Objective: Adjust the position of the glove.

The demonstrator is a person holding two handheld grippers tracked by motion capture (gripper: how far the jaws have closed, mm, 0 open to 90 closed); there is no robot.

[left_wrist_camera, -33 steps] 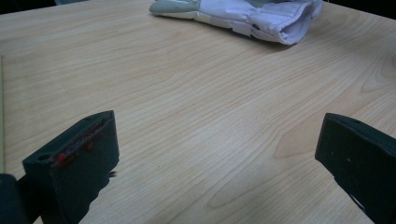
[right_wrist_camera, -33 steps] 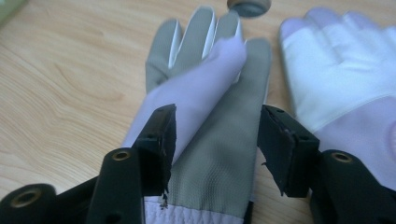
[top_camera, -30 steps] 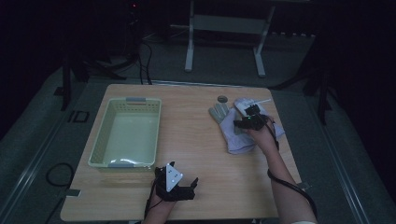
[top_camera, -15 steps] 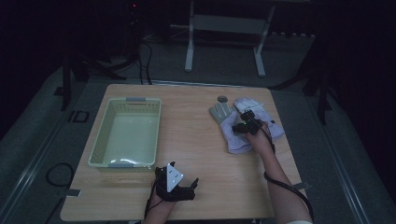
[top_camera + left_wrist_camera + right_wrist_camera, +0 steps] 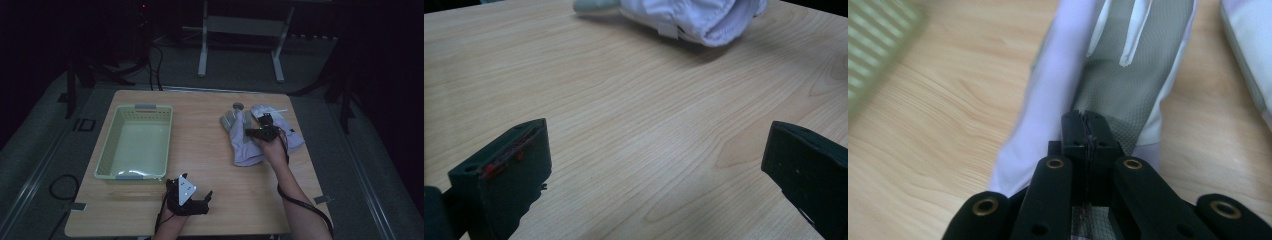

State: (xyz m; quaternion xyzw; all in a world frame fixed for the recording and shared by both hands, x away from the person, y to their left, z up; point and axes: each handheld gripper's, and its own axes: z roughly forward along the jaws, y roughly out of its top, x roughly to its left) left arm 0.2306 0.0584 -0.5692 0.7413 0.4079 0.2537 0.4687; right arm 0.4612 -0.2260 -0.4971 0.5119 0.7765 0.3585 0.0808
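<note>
Left to right. Green basket (image 5: pixel 135 142) sits on the left half of the wooden table (image 5: pixel 210 165), nothing visible inside it. Left gripper (image 5: pixel 192 200) rests near the table's front edge just right of the basket's near corner, parked same as in both earlier frames; in the left gripper view its jaws stand wide apart with only bare wood between them, nothing held.

Right side: a white-and-grey glove (image 5: pixel 245 137) lies flat on the table, fingers toward the far edge. A second glove (image 5: pixel 285 127) lies just beside it to the right, partly under the hand. A small round grey object (image 5: pixel 238 105) sits past the fingertips at the far edge, too small to identify.

Right gripper (image 5: pixel 261 131) is over the glove. Change: its jaws have just been closing, and in the right gripper view they are now pressed together with a pinch of the glove's grey mesh fabric (image 5: pixel 1128 90) between the tips. The hand has also slid a little nearer the person than a second ago.

Judgement: the grasp on the glove looks made but thin, only a fold of cloth. Glove not yet lifted, well apart from the basket. Likely next is lift and carry left to the basket; slip risk if the pinch is shallow.
</note>
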